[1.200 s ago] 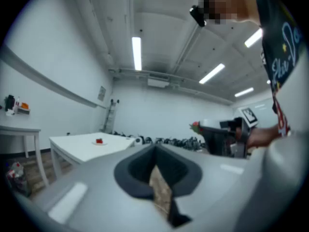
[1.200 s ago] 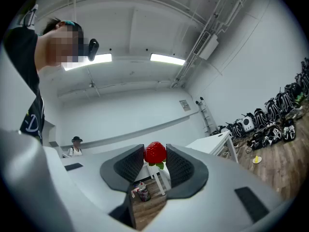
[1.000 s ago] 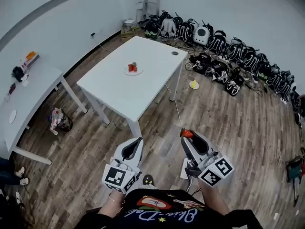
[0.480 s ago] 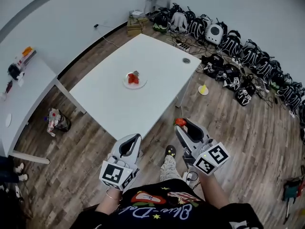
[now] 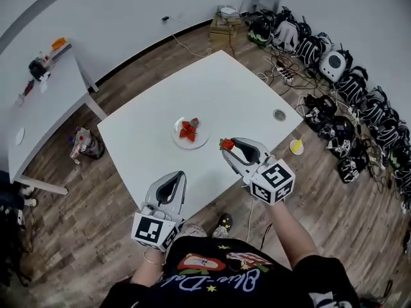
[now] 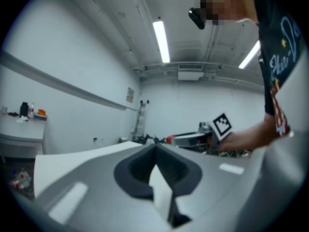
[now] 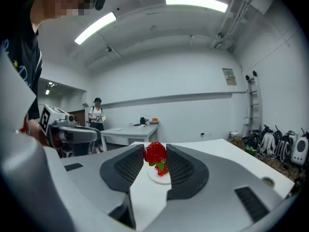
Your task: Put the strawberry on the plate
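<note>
A white plate with strawberries on it lies near the middle of the white table. My right gripper is shut on a red strawberry, held above the table just right of the plate. Along the jaws in the right gripper view, the held strawberry sits at the tips, with the plate right behind it. My left gripper is shut and holds nothing, over the table's near edge. The left gripper view shows its jaws meeting, and the right gripper beyond.
A round cable hole sits in the table's right part. A second white table with small items stands at the left, a bag on the floor beside it. Backpacks line the right wall. A person stands far off.
The view has closed in on the table. Both grippers have moved from above the floor to above the table's near part, and the right one has carried the strawberry up beside the plate.
</note>
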{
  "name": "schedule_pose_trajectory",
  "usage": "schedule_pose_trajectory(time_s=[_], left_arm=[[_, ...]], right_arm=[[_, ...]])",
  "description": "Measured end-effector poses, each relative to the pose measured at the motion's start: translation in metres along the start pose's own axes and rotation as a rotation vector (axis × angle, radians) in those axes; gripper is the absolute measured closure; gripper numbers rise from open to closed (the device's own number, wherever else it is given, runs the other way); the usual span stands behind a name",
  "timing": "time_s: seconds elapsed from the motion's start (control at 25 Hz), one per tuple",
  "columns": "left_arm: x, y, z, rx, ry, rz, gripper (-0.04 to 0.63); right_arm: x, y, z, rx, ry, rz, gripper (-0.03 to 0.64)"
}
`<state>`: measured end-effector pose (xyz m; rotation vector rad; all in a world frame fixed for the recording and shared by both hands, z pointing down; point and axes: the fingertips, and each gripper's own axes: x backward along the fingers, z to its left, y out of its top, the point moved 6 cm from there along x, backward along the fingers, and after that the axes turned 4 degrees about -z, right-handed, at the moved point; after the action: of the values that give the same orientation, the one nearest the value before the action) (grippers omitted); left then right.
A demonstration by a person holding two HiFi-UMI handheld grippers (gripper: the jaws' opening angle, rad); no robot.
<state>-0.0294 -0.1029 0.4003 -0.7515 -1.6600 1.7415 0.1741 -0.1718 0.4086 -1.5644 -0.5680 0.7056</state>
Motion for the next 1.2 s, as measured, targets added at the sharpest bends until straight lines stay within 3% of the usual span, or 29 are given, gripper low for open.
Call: schedule_pose_trajectory(time_s=[0.16, 0.56, 0.96, 1.2], left_arm=[[-0.013, -0.005, 0.023, 0.020, 0.046, 0.041, 0.598], [-0.046, -0.004, 0.075, 0.048, 0.112, 0.044, 0.598], [-0.039, -0.014, 0.100, 0.068, 0.214, 0.076, 0.598], [-0.039, -0.014, 0.105, 0.067, 0.216, 0.096, 0.598]], right_arm=[[-0.059, -0.019, -0.028, 0.025, 0.091, 0.137, 0.466], [-0.168, -0.092, -0.060, 0.097, 0.180, 0.460, 0.466], [-0.204, -0.129, -0.070, 0.155, 0.245, 0.593, 0.466], [-0.208, -0.129, -0.067, 0.138, 0.268, 0.567, 0.465]])
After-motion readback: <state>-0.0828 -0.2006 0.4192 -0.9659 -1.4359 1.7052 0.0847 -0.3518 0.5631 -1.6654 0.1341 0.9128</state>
